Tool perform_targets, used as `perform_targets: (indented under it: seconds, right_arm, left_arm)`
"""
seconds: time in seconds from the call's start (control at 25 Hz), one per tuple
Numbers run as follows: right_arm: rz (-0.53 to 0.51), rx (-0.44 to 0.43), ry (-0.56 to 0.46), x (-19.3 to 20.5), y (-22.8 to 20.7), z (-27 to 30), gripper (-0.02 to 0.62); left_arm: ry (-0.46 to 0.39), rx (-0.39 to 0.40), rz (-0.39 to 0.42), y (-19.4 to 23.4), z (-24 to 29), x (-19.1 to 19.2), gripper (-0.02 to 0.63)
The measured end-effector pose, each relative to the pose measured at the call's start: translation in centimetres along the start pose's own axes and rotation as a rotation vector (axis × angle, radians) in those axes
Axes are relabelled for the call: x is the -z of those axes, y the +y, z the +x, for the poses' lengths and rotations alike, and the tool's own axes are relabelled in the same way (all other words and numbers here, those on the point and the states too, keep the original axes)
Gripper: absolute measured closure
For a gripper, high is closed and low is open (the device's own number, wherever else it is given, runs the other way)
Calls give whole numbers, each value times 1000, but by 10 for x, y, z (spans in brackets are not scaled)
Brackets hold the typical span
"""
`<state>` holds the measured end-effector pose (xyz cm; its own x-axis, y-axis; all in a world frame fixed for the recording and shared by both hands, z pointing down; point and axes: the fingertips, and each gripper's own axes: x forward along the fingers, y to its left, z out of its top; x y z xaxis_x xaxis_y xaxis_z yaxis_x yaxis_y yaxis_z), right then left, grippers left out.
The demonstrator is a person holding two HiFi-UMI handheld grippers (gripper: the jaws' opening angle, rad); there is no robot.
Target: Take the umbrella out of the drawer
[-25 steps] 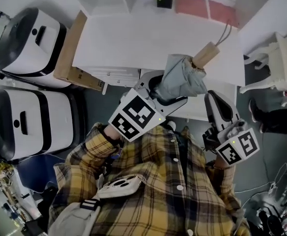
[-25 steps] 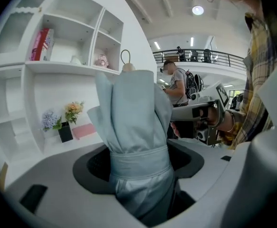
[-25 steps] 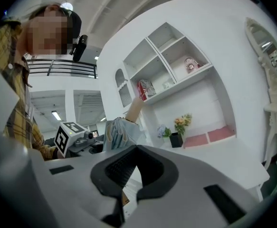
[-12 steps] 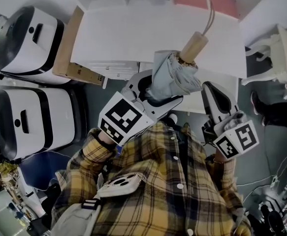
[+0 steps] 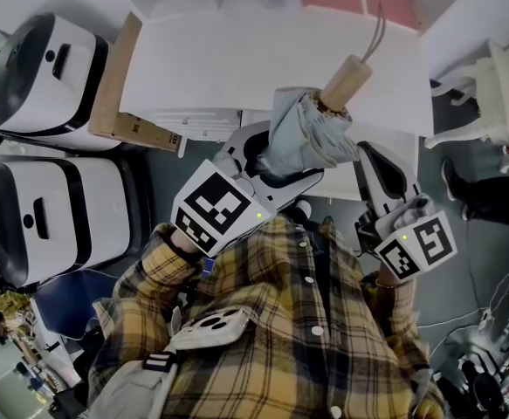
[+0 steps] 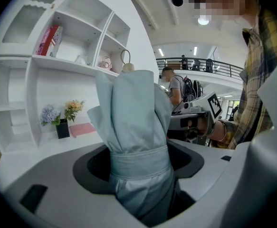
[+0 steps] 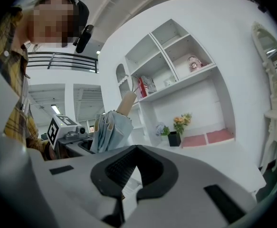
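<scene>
White bench under wall shelves, seen from above. Left tongs clamped on folded pale-blue umbrella, wooden handle forward, over bench's near edge, presumably lifted clear of drawer. Right tongs closed, empty, idle just beside.

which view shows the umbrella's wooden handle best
The head view: the wooden handle shows whole, with its cord, past the folded canopy. In the left gripper view the canopy hides all but its tip. The right gripper view shows it small and distant.
</scene>
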<state>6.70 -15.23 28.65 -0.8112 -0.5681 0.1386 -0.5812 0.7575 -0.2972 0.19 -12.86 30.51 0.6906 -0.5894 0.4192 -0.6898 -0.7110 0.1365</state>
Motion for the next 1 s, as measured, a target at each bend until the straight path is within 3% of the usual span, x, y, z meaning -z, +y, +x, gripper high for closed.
perform_targets:
  seconds: [1.0]
  right_arm:
    - [5, -7, 31, 11, 0, 2, 578]
  left_arm:
    - [4, 28, 23, -2, 6, -1, 275]
